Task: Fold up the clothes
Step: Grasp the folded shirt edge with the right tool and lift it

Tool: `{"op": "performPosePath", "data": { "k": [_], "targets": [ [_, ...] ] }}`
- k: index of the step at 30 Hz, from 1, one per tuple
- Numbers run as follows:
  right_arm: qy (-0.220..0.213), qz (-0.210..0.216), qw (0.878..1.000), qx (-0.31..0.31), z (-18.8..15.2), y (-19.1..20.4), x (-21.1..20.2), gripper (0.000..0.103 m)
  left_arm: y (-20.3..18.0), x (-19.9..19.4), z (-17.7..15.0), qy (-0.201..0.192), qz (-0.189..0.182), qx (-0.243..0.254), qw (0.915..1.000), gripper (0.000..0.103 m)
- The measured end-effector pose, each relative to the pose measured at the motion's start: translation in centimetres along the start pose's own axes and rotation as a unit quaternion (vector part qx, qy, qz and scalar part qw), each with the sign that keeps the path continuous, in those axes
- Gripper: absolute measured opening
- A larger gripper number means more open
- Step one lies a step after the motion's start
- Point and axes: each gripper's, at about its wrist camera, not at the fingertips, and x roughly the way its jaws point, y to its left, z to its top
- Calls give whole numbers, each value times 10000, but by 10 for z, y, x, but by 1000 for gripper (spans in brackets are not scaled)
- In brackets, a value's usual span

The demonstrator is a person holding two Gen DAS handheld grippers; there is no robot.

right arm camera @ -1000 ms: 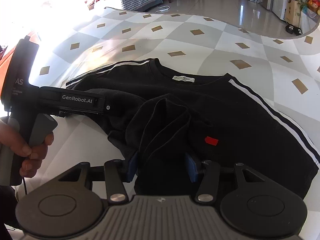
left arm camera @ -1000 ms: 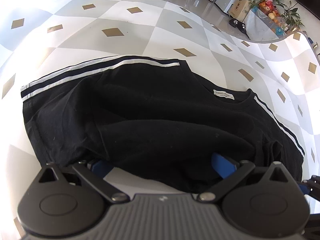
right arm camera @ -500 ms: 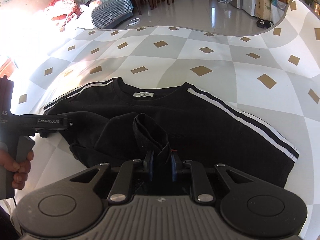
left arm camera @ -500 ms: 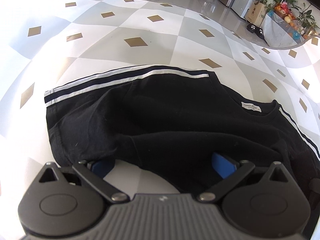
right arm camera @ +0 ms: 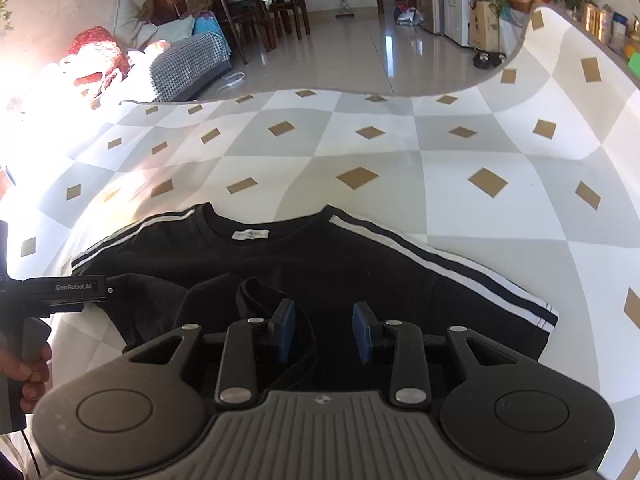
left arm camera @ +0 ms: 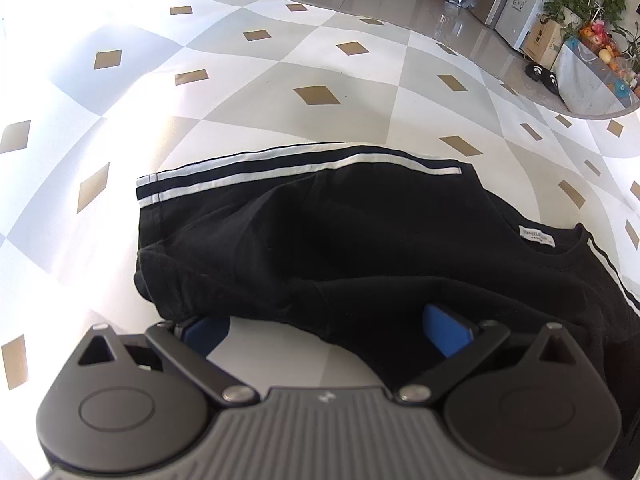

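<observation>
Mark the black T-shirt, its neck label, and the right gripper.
black T-shirt (right arm camera: 360,264): right wrist view, on the chest panel.
neck label (right arm camera: 251,234): right wrist view, label's middle.
right gripper (right arm camera: 323,330): right wrist view, gap midway between the opening blue pads.

Right claw (right arm camera: 324,330) opening above the black shirt (right arm camera: 360,264), pads clear.

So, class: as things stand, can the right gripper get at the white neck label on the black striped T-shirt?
Probably yes. The right gripper, jaws opening with nothing pinched between them, hangs over the shirt; the label lies uncovered ahead, nothing between.
</observation>
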Motion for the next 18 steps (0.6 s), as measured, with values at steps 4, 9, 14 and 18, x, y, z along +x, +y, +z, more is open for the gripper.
{"op": "performPosePath", "data": {
  "k": [4,9,14,18],
  "targets": [
    [-166,533,9977,-392,-1,22,-11,35,-1,-16,-1,-86,-100,-10,9999,103],
    [90,1131,9870,-1142,-15,56,-4,41,-1,-30,-8,-59,-228,-8,9997,103],
    [270,1024,9728,-2062,-33,81,10,44,-5,-38,-21,70,-365,166,9992,103],
    [350,967,9645,-2430,-42,89,22,45,-11,-39,-28,188,-389,412,9982,103]
  ]
}}
